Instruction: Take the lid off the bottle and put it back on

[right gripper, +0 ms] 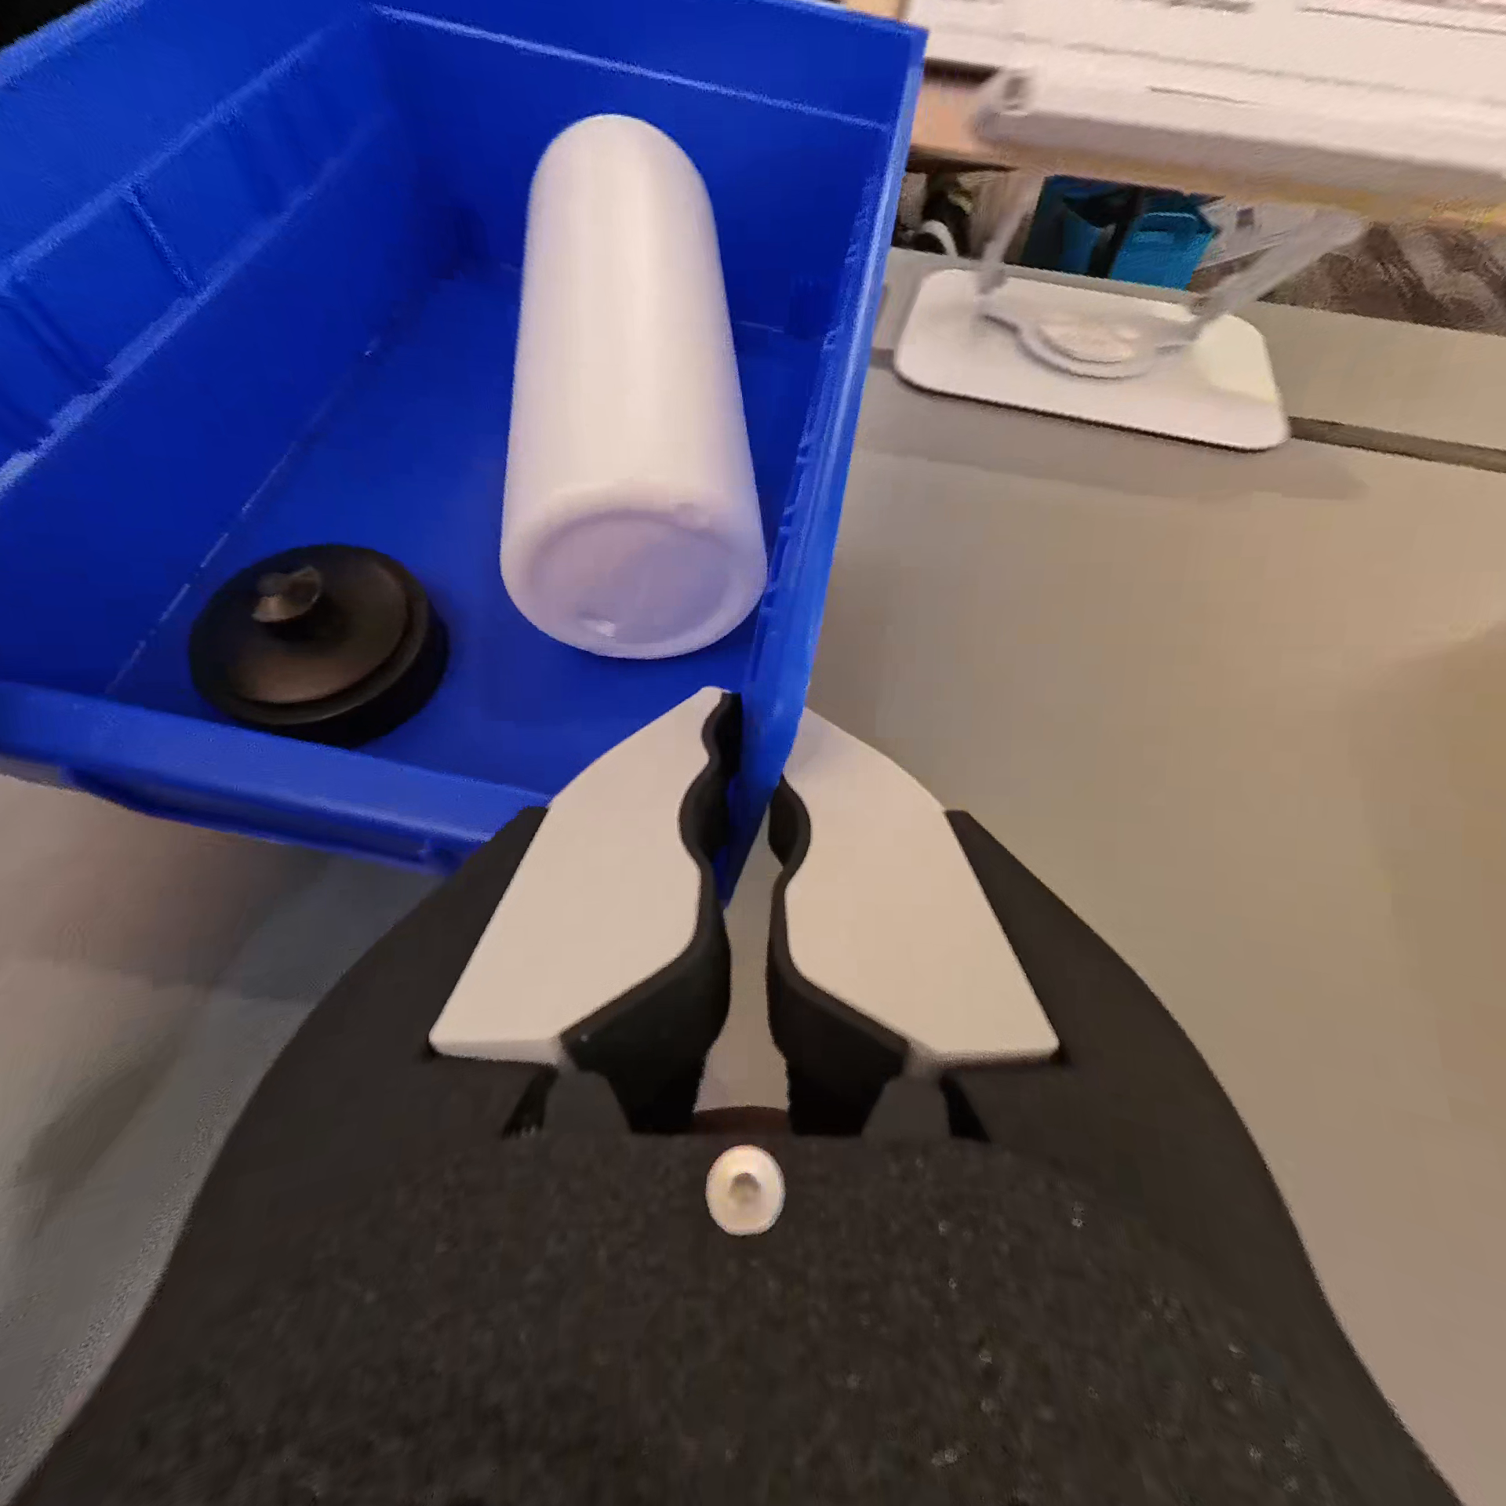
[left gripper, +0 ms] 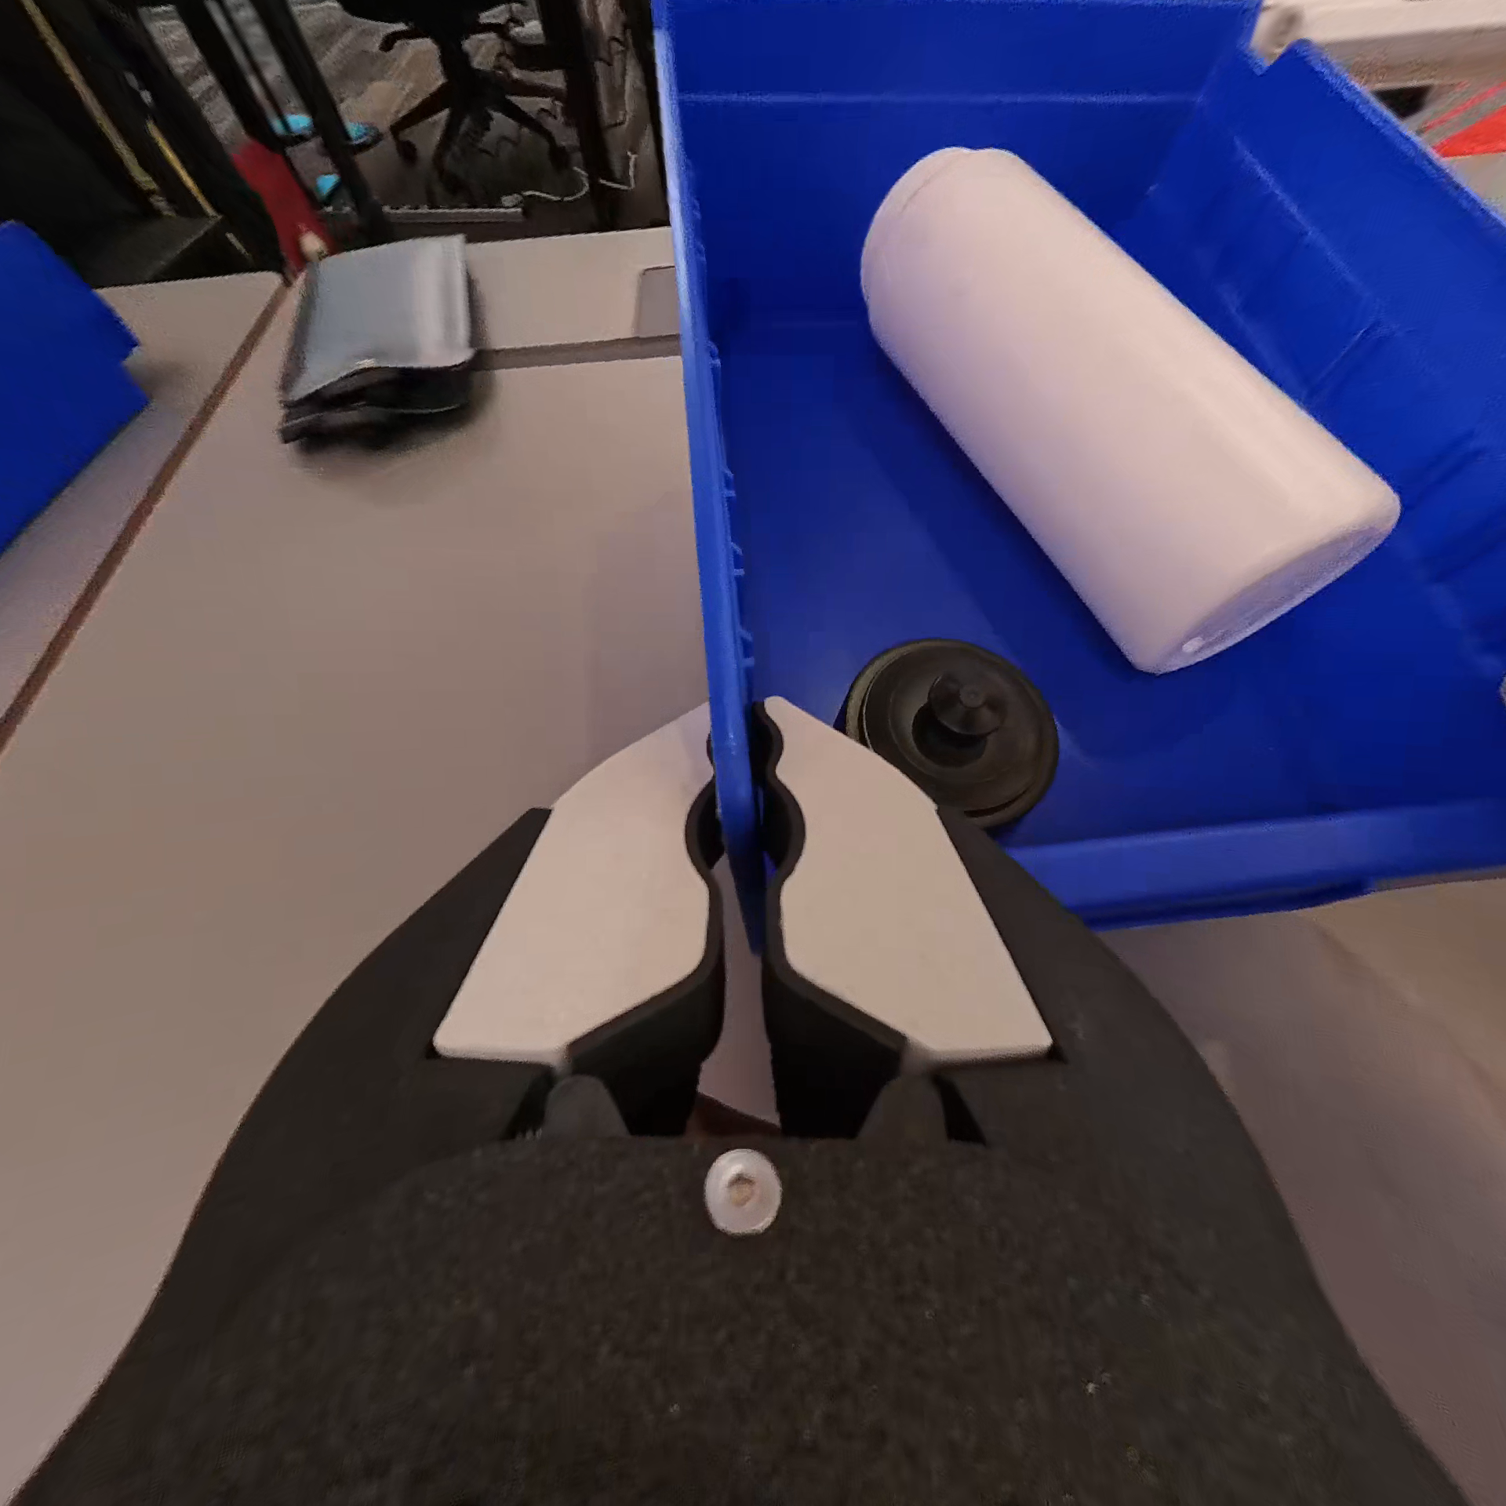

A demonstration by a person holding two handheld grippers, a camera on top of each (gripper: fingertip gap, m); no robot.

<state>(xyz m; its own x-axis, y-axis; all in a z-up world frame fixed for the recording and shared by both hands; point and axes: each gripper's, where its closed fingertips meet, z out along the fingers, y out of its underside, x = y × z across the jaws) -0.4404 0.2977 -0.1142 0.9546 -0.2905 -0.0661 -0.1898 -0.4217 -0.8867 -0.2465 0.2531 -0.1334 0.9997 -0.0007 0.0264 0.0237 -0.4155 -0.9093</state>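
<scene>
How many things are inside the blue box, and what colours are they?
White: 1, the bottle, lying on its side.
Black: 1, the lid, lying apart from the bottle.
Total: 2 things inside the blue bin.
The left gripper and right gripper each pinch a side wall of the bin.

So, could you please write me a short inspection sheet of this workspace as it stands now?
Surface: grey table, seam lines.
Job's things: white bottle lying in blue bin; black lid off, beside it.
Clutter: dark pouches; white stand base.
Grippers: left hand-held gripper shut on bin's left wall; right hand-held gripper shut on right wall.
Cables: nothing seen on the table.
Surroundings: office chair, second blue bin.
</scene>
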